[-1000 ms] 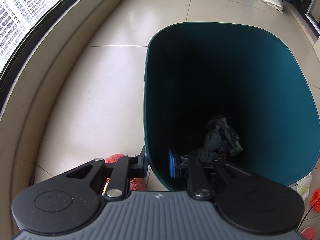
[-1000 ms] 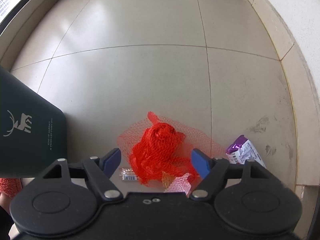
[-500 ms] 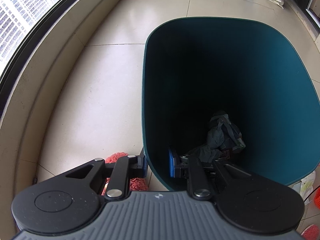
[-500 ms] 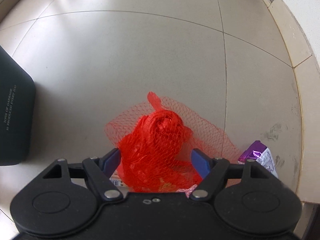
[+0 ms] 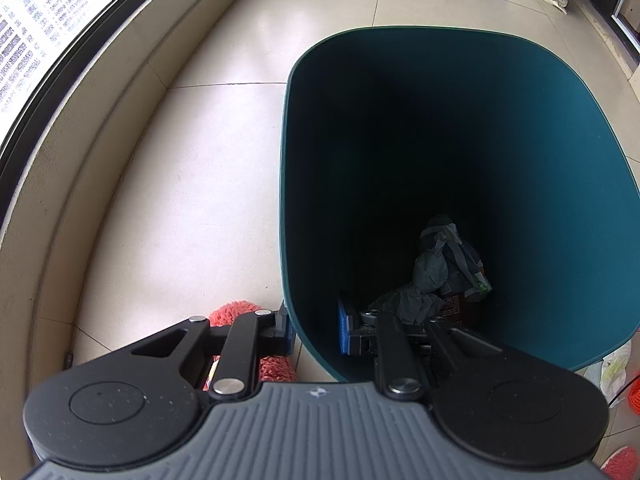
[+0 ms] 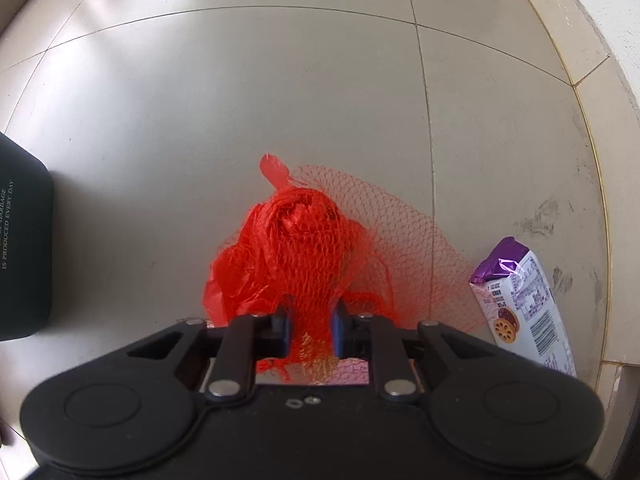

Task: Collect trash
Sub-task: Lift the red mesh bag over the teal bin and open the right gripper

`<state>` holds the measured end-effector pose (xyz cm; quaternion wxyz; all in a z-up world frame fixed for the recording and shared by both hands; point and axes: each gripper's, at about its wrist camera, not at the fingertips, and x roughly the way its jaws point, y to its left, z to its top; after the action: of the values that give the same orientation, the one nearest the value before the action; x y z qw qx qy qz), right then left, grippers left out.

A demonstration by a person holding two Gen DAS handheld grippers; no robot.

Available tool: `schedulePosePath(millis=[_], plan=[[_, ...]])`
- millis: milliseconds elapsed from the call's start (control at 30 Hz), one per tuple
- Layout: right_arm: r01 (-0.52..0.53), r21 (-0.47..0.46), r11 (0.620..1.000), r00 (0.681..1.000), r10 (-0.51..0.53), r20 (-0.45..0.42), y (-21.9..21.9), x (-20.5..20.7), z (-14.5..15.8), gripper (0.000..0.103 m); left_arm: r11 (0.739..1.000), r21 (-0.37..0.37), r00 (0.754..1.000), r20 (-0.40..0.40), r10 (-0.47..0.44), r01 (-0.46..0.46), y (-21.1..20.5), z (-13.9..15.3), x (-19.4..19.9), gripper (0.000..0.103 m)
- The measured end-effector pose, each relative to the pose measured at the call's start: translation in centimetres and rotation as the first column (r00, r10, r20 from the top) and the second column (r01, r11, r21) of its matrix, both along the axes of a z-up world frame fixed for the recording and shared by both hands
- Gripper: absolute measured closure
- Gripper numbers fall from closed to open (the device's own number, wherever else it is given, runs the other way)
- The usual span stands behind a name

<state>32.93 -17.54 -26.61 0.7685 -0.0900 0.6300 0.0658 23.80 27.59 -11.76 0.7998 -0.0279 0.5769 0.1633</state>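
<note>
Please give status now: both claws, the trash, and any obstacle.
Left claw shut on teal bin wall, crumpled trash inside. Right claw shut on red mesh bag, on the floor. Purple wrapper lies uncollected beside it. No obstacle seen.

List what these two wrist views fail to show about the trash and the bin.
- Left wrist view: crumpled trash deep in the dark teal plastic bin; shadow hides what the items are.
- Right wrist view: red mesh net bag; its lower end hidden behind the right gripper.
- Purple-and-white snack wrapper: print too small.

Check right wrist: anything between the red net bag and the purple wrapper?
Only bare floor tile shows between red net bag and purple wrapper, though the net's loose mesh spreads toward it.
</note>
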Motion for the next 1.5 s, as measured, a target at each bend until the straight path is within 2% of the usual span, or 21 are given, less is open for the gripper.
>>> schedulePosePath(millis=[33,133,333,700,833,1033,1100,1300,1367,1433,1500], plan=[[-0.002,0.005,1.000,1.000,0.002,0.004,-0.2,-0.1,0.5,0.097,1.000,0.001,1.000,0.003,0.000,0.000,0.0,0.0,0.0,0.084],[-0.023,0.016,1.000,0.999,0.022,0.039,-0.5,-0.5,2.4,0.101,1.000,-0.004,1.000,0.007,0.006,-0.006,0.1,0.0,-0.1,0.084],[-0.069,0.041,0.997,0.994,0.065,0.091,-1.1,-1.5,7.4,0.103,1.000,0.003,1.000,0.015,0.005,-0.005,-0.1,0.4,-0.4,0.084],[-0.185,0.160,0.970,0.963,0.146,0.226,0.4,-4.7,20.4,0.103,1.000,0.007,1.000,0.015,0.010,-0.010,-0.2,0.6,-0.4,0.084],[-0.266,0.174,0.948,0.929,0.204,0.308,2.9,-6.1,25.5,0.103,1.000,0.008,1.000,0.015,0.009,-0.009,-0.2,0.6,-0.3,0.084],[-0.419,0.205,0.885,0.865,0.320,0.385,7.7,-8.1,31.6,0.103,1.000,0.006,1.000,0.015,0.009,-0.009,-0.2,0.6,-0.3,0.084],[-0.462,0.216,0.860,0.840,0.346,0.417,9.6,-8.5,33.0,0.103,1.000,0.004,1.000,0.015,0.011,-0.011,-0.2,0.6,-0.3,0.084],[-0.550,0.326,0.769,0.796,0.364,0.484,13.9,-8.9,36.2,0.103,1.000,0.003,1.000,0.018,0.009,-0.009,-0.2,0.6,-0.4,0.084],[-0.574,0.346,0.742,0.786,0.381,0.487,15.6,-8.8,36.2,0.103,1.000,-0.001,1.000,0.019,0.012,-0.012,-0.1,0.6,-0.4,0.084],[-0.593,0.334,0.733,0.775,0.405,0.485,17.2,-8.8,35.7,0.103,1.000,-0.004,1.000,0.020,0.012,-0.012,0.0,0.6,-0.4,0.084],[-0.592,0.337,0.732,0.782,0.421,0.459,18.9,-8.6,34.2,0.103,1.000,-0.006,1.000,0.021,0.011,-0.011,0.1,0.6,-0.4,0.084]])
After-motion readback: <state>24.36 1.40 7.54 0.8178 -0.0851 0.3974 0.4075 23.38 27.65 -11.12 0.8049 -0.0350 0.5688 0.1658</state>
